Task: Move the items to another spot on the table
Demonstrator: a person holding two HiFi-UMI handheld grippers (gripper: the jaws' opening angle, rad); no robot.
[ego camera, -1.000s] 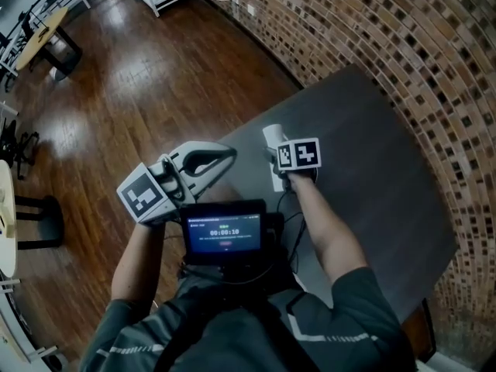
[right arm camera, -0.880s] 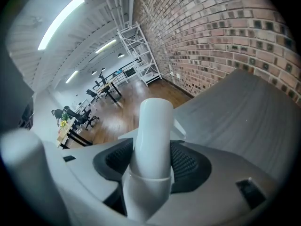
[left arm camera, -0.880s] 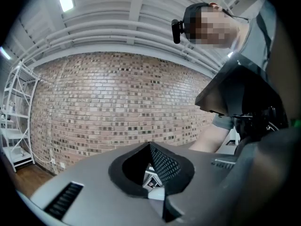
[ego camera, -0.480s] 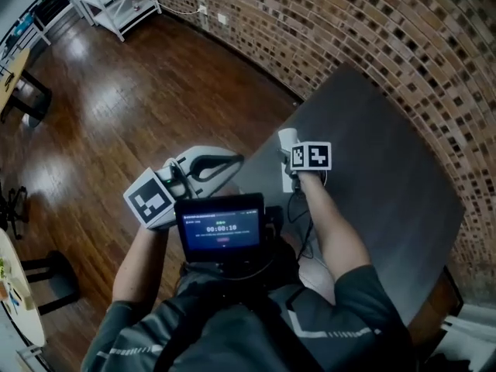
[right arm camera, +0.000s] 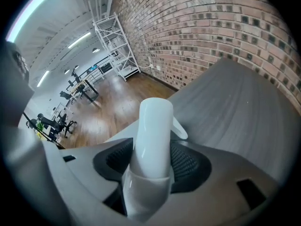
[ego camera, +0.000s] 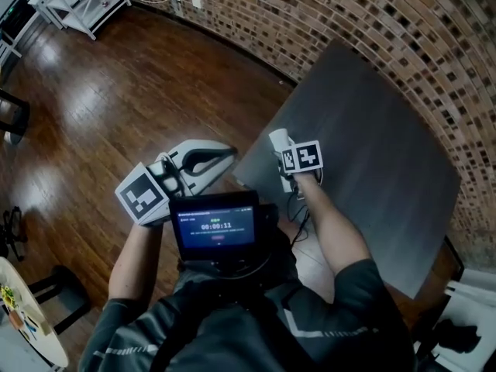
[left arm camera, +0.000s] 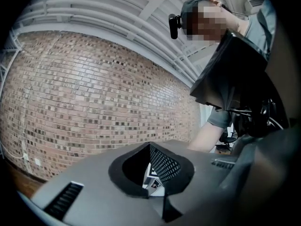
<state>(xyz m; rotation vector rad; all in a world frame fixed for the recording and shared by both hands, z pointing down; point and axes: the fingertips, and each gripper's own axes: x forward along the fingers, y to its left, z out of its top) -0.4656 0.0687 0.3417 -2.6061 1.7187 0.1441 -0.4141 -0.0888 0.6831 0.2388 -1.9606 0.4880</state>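
Observation:
A white spray bottle (right arm camera: 153, 131) with a trigger nozzle stands up between the pads of my right gripper (right arm camera: 153, 163), which is shut on its neck. In the head view the bottle's white top (ego camera: 277, 139) shows just beyond the right gripper (ego camera: 284, 160) and its marker cube, over the near left corner of the dark grey table (ego camera: 372, 130). My left gripper (ego camera: 219, 155) hangs off the table's left side above the wooden floor. Its jaws (left arm camera: 157, 172) meet at the tips with nothing between them.
A curved brick wall (ego camera: 403, 29) runs behind the table. Wooden floor (ego camera: 116, 91) lies to the left, with a white shelf rack (ego camera: 74, 2) at the far top left. A small screen (ego camera: 215, 227) sits at the person's chest. A light round table (ego camera: 27, 324) is at bottom left.
The head camera has swung, so floor and table sit differently in the picture. Both grippers keep their poses, and the right one still holds the white bottle over the table's corner.

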